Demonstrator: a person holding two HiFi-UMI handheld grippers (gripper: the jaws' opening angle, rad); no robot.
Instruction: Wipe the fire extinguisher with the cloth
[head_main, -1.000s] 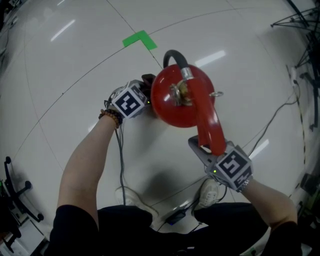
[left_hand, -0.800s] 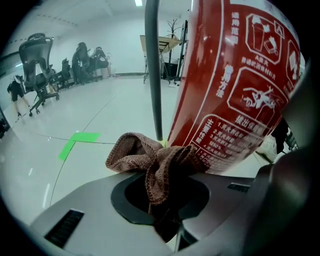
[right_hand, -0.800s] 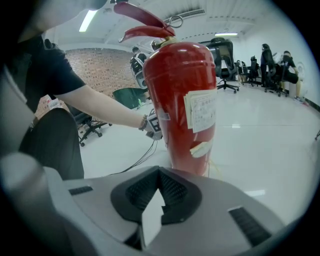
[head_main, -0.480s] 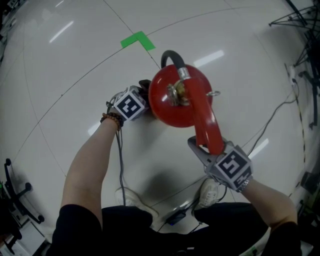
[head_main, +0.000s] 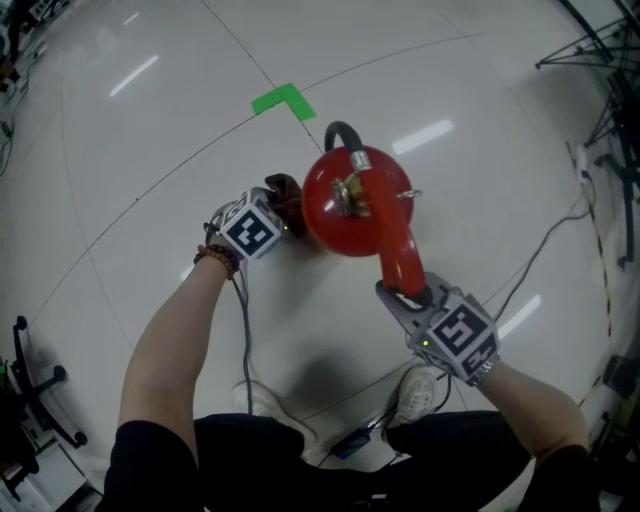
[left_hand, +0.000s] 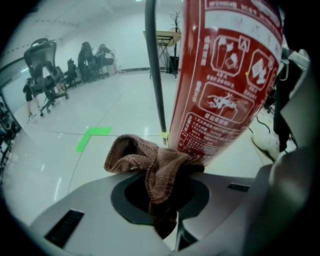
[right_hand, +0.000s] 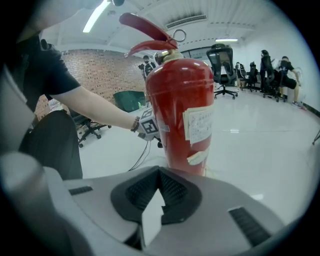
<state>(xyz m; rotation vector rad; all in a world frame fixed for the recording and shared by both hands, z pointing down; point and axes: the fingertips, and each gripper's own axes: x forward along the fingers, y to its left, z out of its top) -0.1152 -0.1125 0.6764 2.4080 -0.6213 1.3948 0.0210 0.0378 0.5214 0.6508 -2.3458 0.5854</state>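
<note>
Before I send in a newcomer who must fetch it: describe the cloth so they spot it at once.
A red fire extinguisher stands on the pale floor, the left gripper at its lower body. The cloth is the crumpled brown knitted rag pinched in that gripper's jaws: the only soft, brown thing there.

A glossy white floor, crossed by thin dark seams, carries a red fire extinguisher standing on its base. Beyond it lies an L-shaped piece of green tape. A dark cable trails at the right. An office chair's wheeled base stands at the left edge.
</note>
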